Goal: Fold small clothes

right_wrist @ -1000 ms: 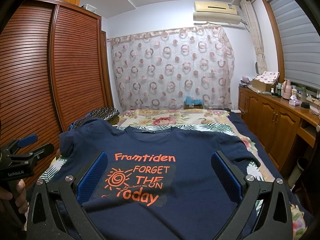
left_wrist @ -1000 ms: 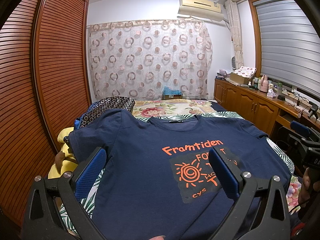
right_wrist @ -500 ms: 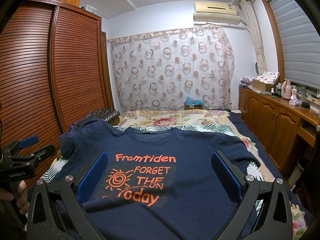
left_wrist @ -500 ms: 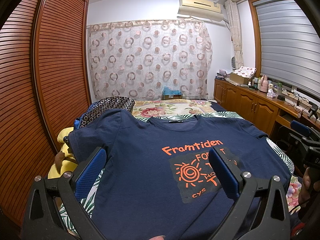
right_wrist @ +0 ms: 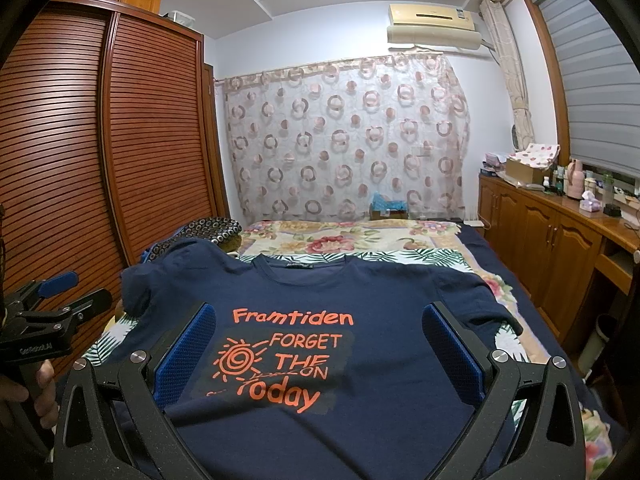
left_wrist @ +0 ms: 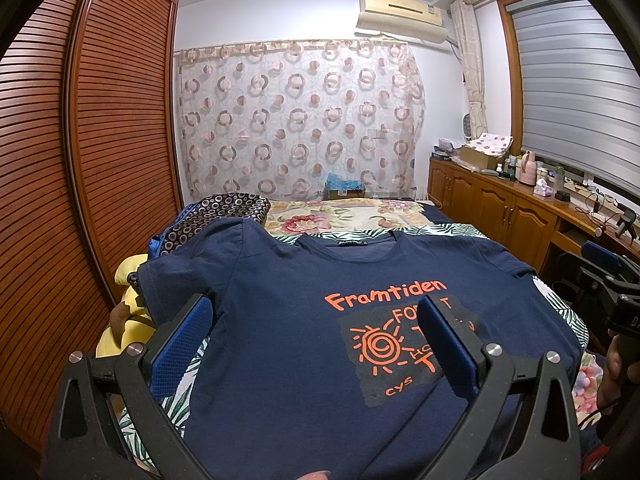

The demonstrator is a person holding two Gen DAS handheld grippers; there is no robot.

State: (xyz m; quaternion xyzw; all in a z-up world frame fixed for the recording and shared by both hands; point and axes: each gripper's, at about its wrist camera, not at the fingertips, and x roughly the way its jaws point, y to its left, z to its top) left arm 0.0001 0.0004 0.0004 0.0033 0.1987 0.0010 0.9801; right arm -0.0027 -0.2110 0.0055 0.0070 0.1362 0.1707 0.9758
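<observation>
A navy T-shirt (left_wrist: 288,320) with orange print lies spread face up on the bed, collar away from me; it also shows in the right wrist view (right_wrist: 380,292). My left gripper (left_wrist: 316,328) is open and empty, held above the shirt's left half. My right gripper (right_wrist: 318,340) is open and empty, held above the shirt's printed chest. The left gripper also shows at the left edge of the right wrist view (right_wrist: 56,304). The right gripper also shows at the right edge of the left wrist view (left_wrist: 604,276).
The bed (right_wrist: 360,240) has a floral and leaf-print cover. A dark patterned bundle (left_wrist: 216,216) and a yellow item (left_wrist: 124,280) lie at the bed's left. A slatted wooden wardrobe (left_wrist: 60,200) stands left. A wooden cabinet (right_wrist: 560,248) with bottles runs along the right.
</observation>
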